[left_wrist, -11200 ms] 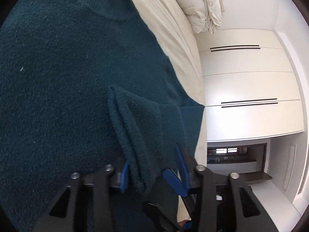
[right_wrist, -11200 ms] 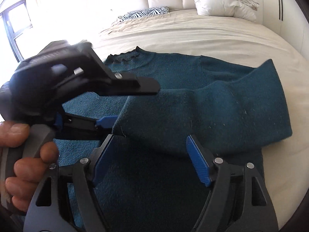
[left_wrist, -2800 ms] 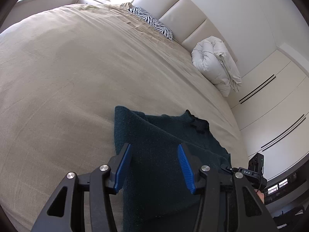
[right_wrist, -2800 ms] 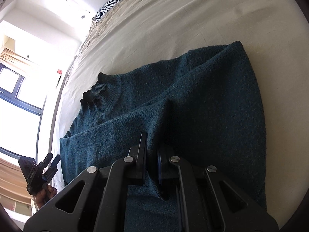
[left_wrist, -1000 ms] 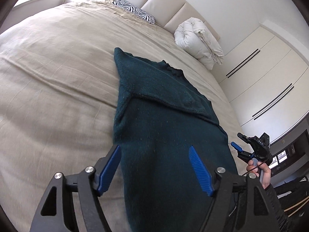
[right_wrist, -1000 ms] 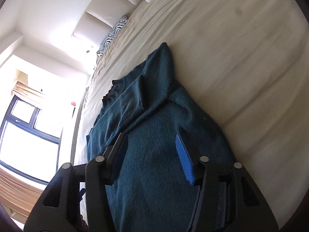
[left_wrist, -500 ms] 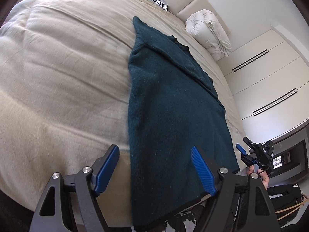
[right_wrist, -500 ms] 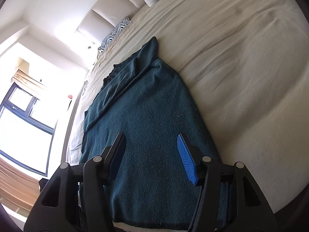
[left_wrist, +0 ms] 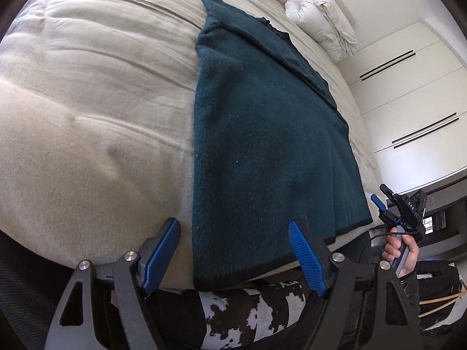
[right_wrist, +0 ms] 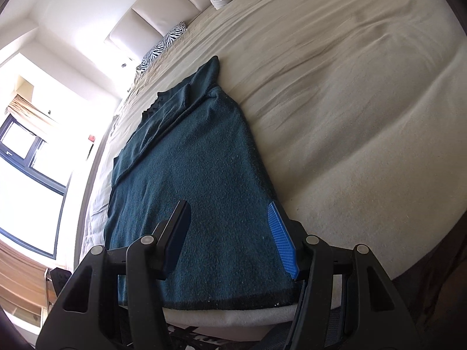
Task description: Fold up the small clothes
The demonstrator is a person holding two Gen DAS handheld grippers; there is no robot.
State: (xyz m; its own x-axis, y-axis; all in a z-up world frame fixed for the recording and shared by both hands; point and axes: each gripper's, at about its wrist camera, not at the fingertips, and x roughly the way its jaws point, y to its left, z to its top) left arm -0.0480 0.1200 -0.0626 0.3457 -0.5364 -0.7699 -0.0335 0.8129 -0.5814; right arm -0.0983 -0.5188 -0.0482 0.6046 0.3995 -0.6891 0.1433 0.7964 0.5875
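Both grippers have pulled back toward the foot of the bed since half a second ago, so the hem of the dark teal knitted sweater [left_wrist: 262, 134] now sits just ahead of the fingertips in each view. Left gripper [left_wrist: 233, 255] hovers with its jaws spread wide, the blue ribbed pads [left_wrist: 306, 258] on either side of the sweater's near left corner, gripping nothing. Right gripper [right_wrist: 230, 239] is likewise spread apart, its pads above the sweater's right edge near the hem; whether they touch the knit cannot be told.

That sweater lies flat on the beige bedsheet [left_wrist: 87, 93], running lengthwise from the foot edge toward the headboard, with its sleeves folded in across the body so the shape is a long narrow rectangle. Its black-trimmed hem [right_wrist: 227, 302] reaches the mattress edge, and the neckline is at the far end.

From the left wrist view the right gripper [left_wrist: 392, 208] shows off the right corner of the bed, held in the person's right hand [left_wrist: 401, 249], its jaws parted there too. Black-and-white patterned trousers [left_wrist: 256, 309] show below the mattress edge.

At the far end of the bed lie a rolled white duvet [left_wrist: 321, 20] and a zebra-striped pillow [right_wrist: 165, 43] against the cream padded headboard [right_wrist: 151, 14]. White wardrobe doors [left_wrist: 408, 93] stand to the right, and a dark-framed window [right_wrist: 26, 169] to the left
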